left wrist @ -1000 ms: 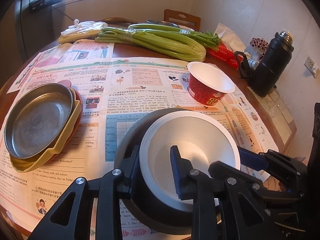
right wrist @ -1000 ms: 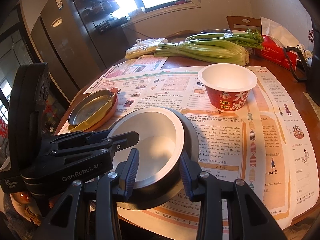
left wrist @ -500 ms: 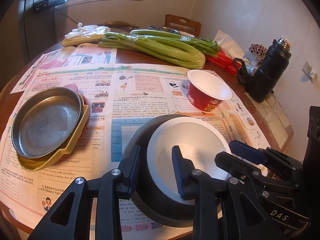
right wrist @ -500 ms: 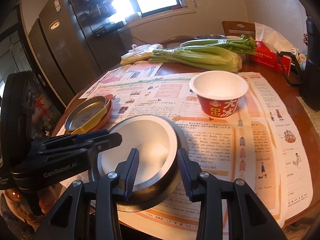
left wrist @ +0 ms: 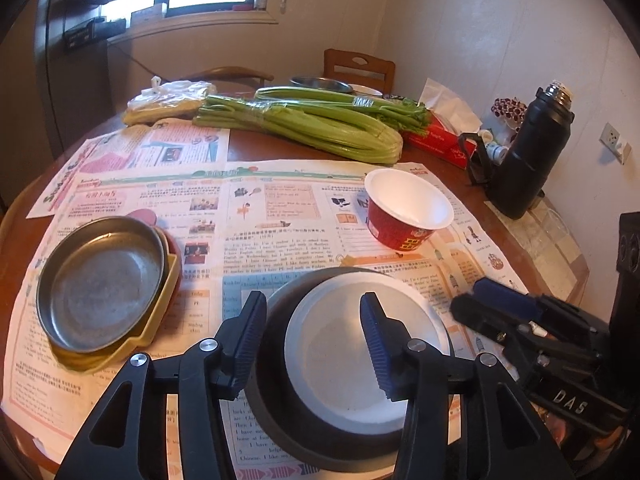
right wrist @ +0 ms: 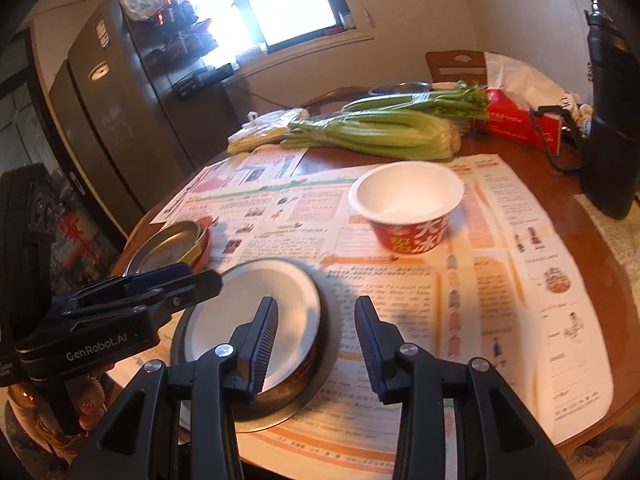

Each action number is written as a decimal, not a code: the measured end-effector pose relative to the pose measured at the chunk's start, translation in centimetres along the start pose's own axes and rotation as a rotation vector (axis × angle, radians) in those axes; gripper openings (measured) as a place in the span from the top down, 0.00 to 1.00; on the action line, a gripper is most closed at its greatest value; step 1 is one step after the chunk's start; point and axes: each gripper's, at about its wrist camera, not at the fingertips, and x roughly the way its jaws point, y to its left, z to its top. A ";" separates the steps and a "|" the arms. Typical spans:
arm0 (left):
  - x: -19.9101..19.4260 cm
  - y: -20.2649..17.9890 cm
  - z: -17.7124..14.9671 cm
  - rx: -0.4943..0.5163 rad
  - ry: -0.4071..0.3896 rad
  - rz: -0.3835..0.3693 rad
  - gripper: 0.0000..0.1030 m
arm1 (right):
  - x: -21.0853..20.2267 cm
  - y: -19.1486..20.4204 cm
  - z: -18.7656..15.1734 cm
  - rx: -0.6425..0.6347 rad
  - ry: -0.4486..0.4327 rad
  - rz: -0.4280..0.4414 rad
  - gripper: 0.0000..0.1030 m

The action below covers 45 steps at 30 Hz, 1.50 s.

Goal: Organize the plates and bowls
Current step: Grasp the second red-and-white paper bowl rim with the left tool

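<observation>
Mouth-up white bowl nested in a steel dish at the surface's near edge, plate stack toward its left edge, red cup behind; left claw, jaws just opening, released astride the rim; right claw unclenched, empty.

Two paper bowls, three stacked plates, two celery bunches, one flask.

Left tongs have just been opening, pads off any surface; right tongs (tilted downward) hold nothing, jaws parted.
</observation>
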 end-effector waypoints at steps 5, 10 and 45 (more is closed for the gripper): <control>0.2 -0.7 1.4 0.025 -0.012 -0.008 0.51 | -0.4 -0.7 0.9 0.010 -0.031 -0.029 0.60; 0.9 -2.1 3.1 0.061 -0.016 -0.018 0.50 | -0.3 -1.7 2.1 0.028 -0.051 -0.053 0.60; 14.4 -4.7 10.9 0.044 0.247 -0.105 0.50 | 7.4 -9.6 7.0 0.146 0.040 -0.111 0.60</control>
